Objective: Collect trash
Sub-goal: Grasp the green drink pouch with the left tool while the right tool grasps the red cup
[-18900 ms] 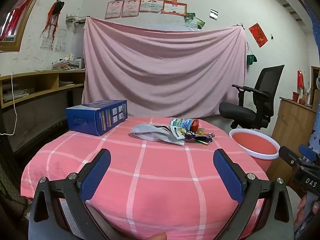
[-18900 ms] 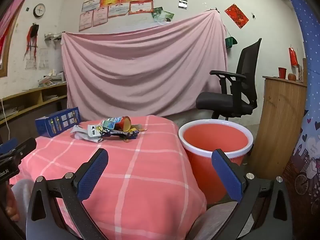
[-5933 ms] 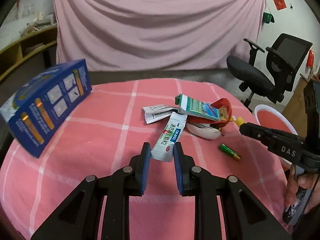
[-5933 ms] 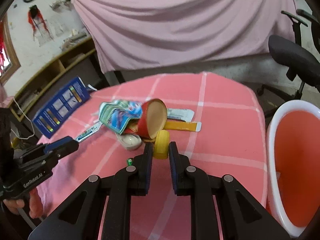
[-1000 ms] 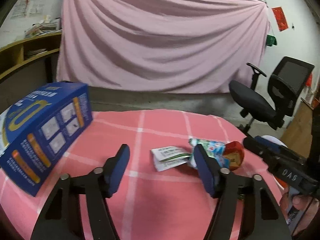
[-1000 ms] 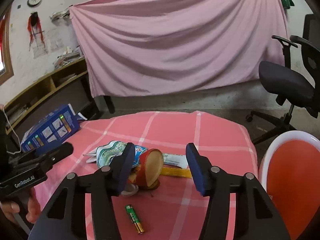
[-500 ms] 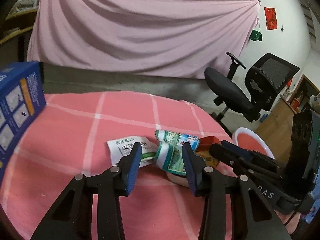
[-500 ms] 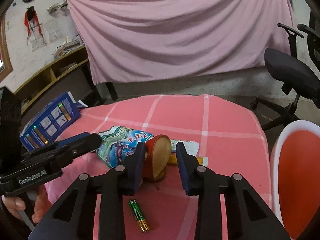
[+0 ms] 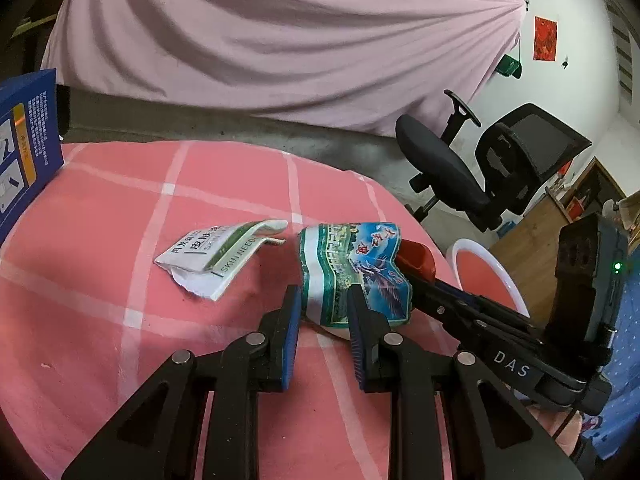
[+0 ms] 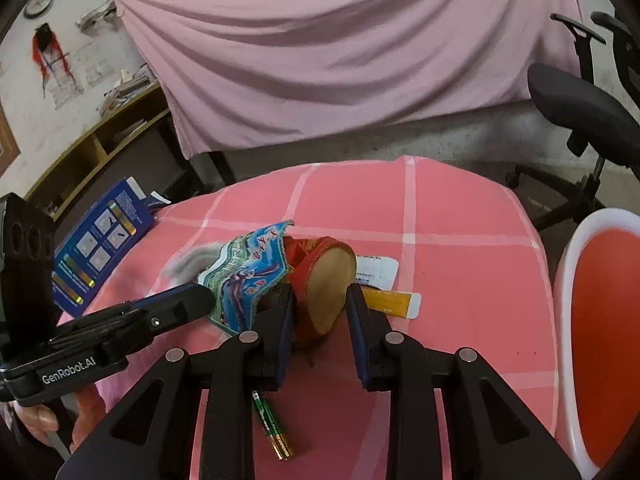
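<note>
Pink white-checked tablecloth [image 9: 100, 320], blue-green wrapper [image 9: 352, 272], red cup [image 10: 320, 280], blue box [image 10: 96, 248]

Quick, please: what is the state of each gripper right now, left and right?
Left gripper: jaws closing around the green-blue wrapper.
Right gripper: jaws closing around the crushed red paper cup.

Your blue box [image 9: 24, 152] runs off the left edge; the red bin [image 10: 600, 336] off the right. The wrapper [image 9: 352, 268] hides most of the red cup [image 9: 416, 260].
</note>
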A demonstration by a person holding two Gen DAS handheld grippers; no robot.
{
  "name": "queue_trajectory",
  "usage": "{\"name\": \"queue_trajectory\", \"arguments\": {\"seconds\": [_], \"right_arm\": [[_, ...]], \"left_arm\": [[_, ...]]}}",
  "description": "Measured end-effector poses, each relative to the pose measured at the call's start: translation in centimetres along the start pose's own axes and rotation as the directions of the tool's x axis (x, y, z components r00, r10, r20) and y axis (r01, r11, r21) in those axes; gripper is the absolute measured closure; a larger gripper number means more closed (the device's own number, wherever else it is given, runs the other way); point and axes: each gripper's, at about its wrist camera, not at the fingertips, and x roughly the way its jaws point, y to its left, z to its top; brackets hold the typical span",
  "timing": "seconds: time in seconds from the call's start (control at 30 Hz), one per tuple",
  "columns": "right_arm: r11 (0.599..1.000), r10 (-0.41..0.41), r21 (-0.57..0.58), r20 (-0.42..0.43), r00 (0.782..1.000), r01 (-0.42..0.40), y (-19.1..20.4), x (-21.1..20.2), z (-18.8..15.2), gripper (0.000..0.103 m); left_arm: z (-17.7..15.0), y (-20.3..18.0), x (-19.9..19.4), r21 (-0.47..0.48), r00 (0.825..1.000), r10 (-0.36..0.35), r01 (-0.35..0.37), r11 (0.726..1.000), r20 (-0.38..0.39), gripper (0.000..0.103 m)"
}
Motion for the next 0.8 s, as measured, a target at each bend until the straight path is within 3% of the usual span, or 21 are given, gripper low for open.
{"name": "queue_trajectory", "arguments": {"seconds": [0.1, 0.17, 0.4, 0.6, 0.8], "right_arm": [[1.0, 0.001, -0.009, -0.001, 1.0, -0.001, 0.2, 0.0, -0.1, 0.08], [1.0, 0.013, -0.019, -0.002, 1.0, -0.013, 0.4, 0.0, -0.1, 0.087], [1.0, 0.018, -0.004, 0.018, 1.0, -0.018, 0.1, -0.4, -0.2, 0.092], [1.0, 0.007, -0.016, 0.063, 0.998, -0.006, 0.4, -1.1, -0.2, 0.093], [1.0, -0.006, -0.003, 0.109, 0.994, 0.007, 0.1, -1.9, -0.3, 0.093]], "left_arm": [[0.0, 0.1, -0.3, 0.001, 1.0, 0.0, 0.0, 1.0, -0.001, 0.095], [0.0, 0.1, -0.4, -0.001, 1.0, -0.008, 0.008, 1.0, 0.001, 0.096], [-0.2, -0.1, -0.7, 0.001, 1.0, -0.024, 0.024, 1.0, 0.02, 0.101], [-0.7, -0.6, -1.5, 0.028, 0.998, -0.012, 0.01, 1.0, 0.067, 0.103], [-1.6, -1.4, -3.4, 0.063, 0.983, 0.002, -0.014, 0.998, 0.181, 0.103]]}}
